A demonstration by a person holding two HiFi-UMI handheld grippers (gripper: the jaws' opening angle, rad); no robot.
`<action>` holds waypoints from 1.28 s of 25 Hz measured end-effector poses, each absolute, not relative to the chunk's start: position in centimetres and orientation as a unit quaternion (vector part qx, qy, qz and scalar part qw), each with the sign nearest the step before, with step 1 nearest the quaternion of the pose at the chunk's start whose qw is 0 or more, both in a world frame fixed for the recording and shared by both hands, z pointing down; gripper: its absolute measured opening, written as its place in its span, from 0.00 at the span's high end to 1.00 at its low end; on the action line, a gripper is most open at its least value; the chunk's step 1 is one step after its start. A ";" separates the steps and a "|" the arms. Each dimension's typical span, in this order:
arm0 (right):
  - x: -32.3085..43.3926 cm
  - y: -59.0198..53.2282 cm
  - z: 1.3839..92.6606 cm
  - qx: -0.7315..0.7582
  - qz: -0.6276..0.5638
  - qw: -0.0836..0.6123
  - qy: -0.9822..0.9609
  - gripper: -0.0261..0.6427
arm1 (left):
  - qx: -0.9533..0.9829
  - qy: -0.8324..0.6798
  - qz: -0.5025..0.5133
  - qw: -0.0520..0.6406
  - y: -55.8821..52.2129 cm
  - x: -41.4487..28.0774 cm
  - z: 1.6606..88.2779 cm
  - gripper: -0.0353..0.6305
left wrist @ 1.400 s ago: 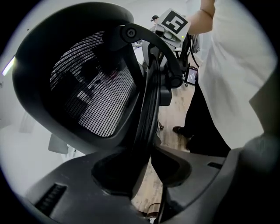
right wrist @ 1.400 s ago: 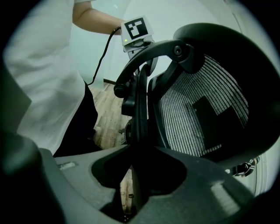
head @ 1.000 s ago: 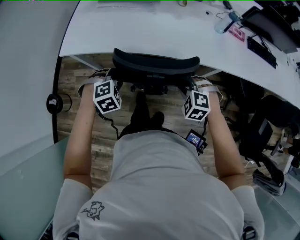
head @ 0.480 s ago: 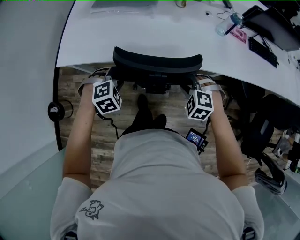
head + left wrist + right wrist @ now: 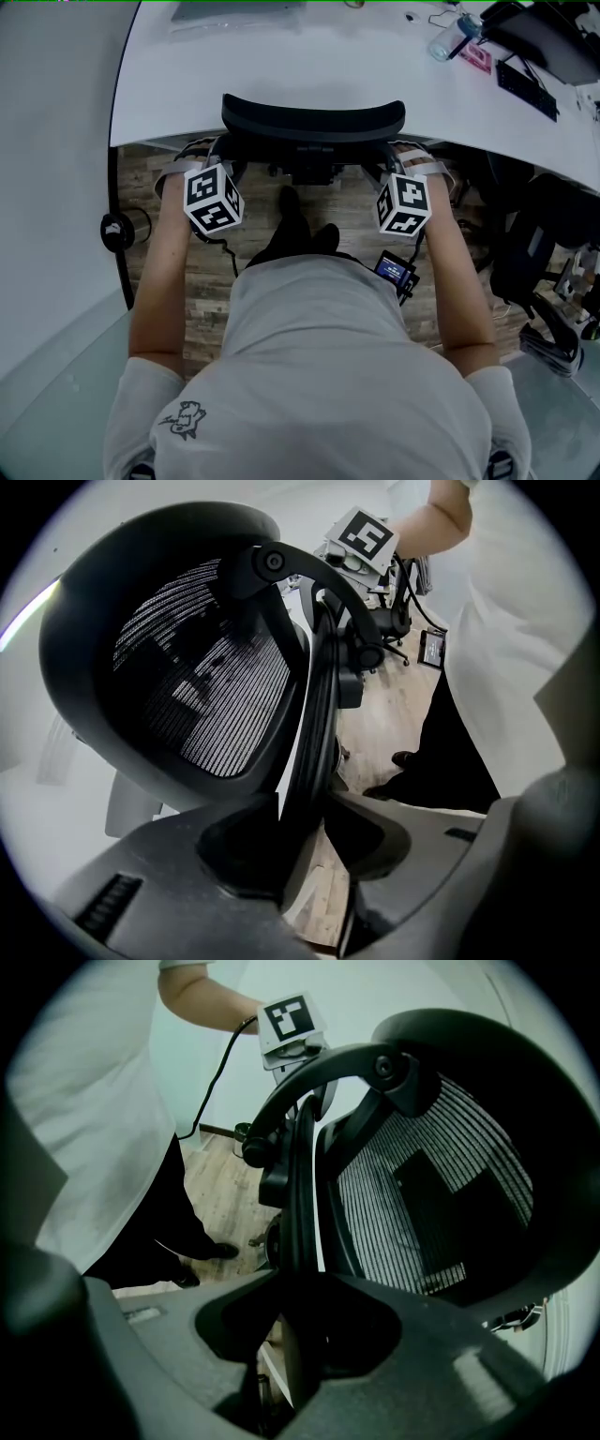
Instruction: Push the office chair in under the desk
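Note:
The black office chair's curved mesh back (image 5: pixel 314 120) stands against the edge of the white desk (image 5: pixel 281 66), with its seat hidden beneath. My left gripper (image 5: pixel 217 159) holds the back's left side and my right gripper (image 5: pixel 397 161) its right side; their marker cubes show below. In the left gripper view the back's frame edge (image 5: pixel 314 714) runs between the jaws of the left gripper (image 5: pixel 305 846), which close on it. The right gripper (image 5: pixel 300 1326) grips the opposite frame edge (image 5: pixel 300 1185) the same way.
A bottle (image 5: pixel 448 39), a keyboard (image 5: pixel 527 89) and dark equipment lie on the desk's right end. Another black chair (image 5: pixel 544 244) stands at the right. A round black object (image 5: pixel 117 230) sits on the wood floor by the left partition. The person's legs stand right behind the chair.
The chair back and both grippers have moved forward toward the desk, so more of the chair lies under the desk edge. Both grips are unchanged.

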State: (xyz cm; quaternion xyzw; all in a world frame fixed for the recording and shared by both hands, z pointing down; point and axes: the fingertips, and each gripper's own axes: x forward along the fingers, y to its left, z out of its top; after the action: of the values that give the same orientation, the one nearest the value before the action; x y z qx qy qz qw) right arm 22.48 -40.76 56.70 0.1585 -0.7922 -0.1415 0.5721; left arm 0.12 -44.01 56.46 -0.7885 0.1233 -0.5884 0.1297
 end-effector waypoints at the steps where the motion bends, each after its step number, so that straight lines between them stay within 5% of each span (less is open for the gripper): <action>1: 22.5 -40.8 56.7 0.160 -0.142 0.571 -0.793 0.78 | -0.788 0.124 -0.588 0.133 -44.0 0.2 56.5 0.72; 21: 25.4 -39.8 50.9 0.242 -0.166 0.555 -0.779 0.67 | -0.797 0.213 -0.536 0.179 -42.6 0.5 51.0 0.70; 32: 24.4 -35.9 43.3 0.306 -0.124 0.442 -0.834 0.79 | -0.918 0.320 -0.230 0.048 -37.9 7.3 38.8 0.71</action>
State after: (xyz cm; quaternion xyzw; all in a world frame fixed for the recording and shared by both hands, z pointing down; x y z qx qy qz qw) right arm 24.40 -35.86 43.31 0.3056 -0.8342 -0.1239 0.4420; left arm 7.28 -37.88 38.75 -0.9180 0.3197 -0.2297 0.0482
